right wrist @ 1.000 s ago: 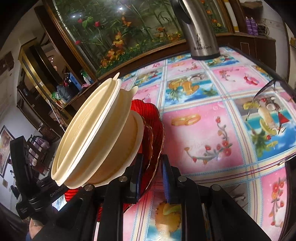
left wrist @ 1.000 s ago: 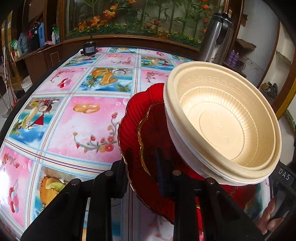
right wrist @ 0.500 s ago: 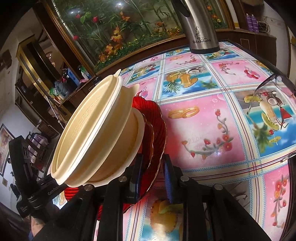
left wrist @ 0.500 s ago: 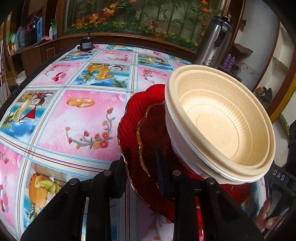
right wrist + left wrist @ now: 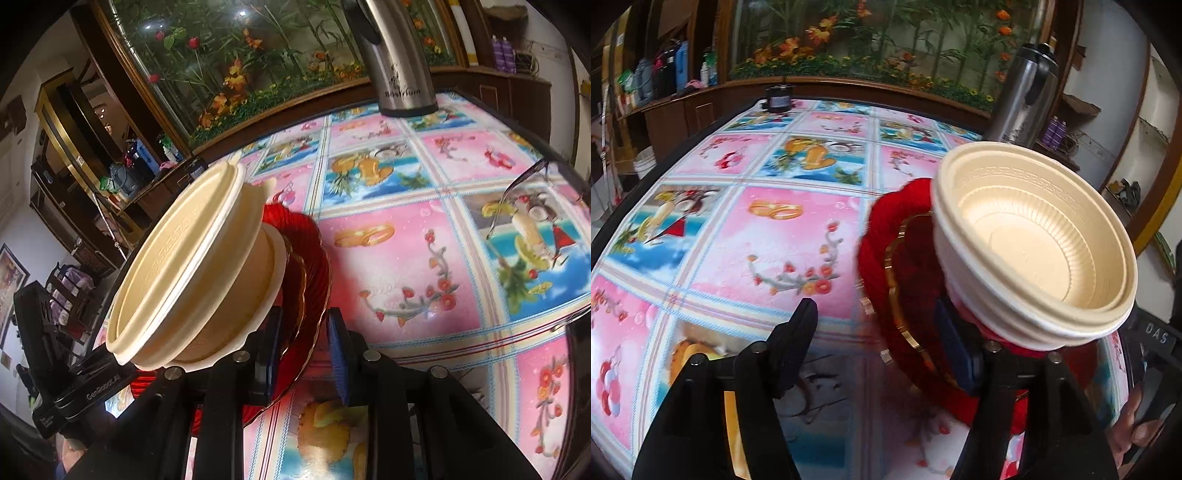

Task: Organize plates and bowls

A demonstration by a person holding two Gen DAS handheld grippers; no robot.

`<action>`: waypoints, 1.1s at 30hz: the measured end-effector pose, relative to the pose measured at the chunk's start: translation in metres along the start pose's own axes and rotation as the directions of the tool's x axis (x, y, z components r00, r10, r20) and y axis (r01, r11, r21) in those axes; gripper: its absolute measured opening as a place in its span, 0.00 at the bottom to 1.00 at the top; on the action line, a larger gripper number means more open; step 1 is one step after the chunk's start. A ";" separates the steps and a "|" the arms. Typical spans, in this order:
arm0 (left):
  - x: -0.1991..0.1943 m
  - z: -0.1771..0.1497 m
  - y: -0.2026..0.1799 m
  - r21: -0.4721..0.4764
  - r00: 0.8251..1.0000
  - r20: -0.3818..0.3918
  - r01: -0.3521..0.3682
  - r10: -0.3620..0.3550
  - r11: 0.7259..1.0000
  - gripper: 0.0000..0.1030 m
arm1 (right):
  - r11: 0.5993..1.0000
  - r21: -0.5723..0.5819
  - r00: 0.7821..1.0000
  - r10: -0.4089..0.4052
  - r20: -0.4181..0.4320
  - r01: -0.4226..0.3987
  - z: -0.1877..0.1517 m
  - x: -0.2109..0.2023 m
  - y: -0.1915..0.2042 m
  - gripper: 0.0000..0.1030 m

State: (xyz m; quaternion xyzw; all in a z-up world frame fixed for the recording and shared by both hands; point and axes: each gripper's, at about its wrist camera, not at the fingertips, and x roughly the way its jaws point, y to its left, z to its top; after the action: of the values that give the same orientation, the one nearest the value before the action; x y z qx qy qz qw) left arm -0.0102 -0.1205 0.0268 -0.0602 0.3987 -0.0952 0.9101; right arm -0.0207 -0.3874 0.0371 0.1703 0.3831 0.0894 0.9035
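A stack of cream bowls sits on stacked red plates with gold rims on the patterned tablecloth. In the left wrist view my left gripper is open wide, its right finger against the plates' near rim and its left finger well clear. In the right wrist view the bowls and red plates lean left. My right gripper straddles the plates' rim with a small gap on the right pad, so it looks open.
A steel thermos stands at the table's far right, also in the right wrist view. A small black object sits at the far edge. Glasses lie on the cloth at right. A planter wall runs behind the table.
My left gripper has opened wide and let go of the red plates. My right gripper's fingers have spread a little around the plates' rim. The stack has stayed in place.
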 end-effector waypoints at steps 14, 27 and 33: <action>-0.020 -0.017 0.017 -0.039 0.999 0.025 0.029 -0.028 0.999 0.79 | 0.998 0.008 0.989 -0.058 0.135 0.057 0.002 -0.027 -0.006 0.35; -0.054 -0.020 0.009 0.005 0.974 0.204 -0.104 0.101 0.995 0.81 | 0.996 -0.047 0.963 -0.061 0.264 0.076 -0.035 -0.061 0.016 0.63; -0.046 -0.018 0.006 0.035 0.981 0.168 -0.105 0.098 0.994 0.82 | 0.990 -0.122 0.974 -0.038 0.222 0.067 -0.040 -0.054 0.034 0.78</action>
State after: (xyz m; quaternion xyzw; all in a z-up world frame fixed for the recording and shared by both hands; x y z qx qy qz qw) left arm -0.0537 -0.1051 0.0464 -0.0278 0.3220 -0.0520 0.9449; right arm -0.0880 -0.3624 0.0598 0.1103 0.2788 0.0706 0.9514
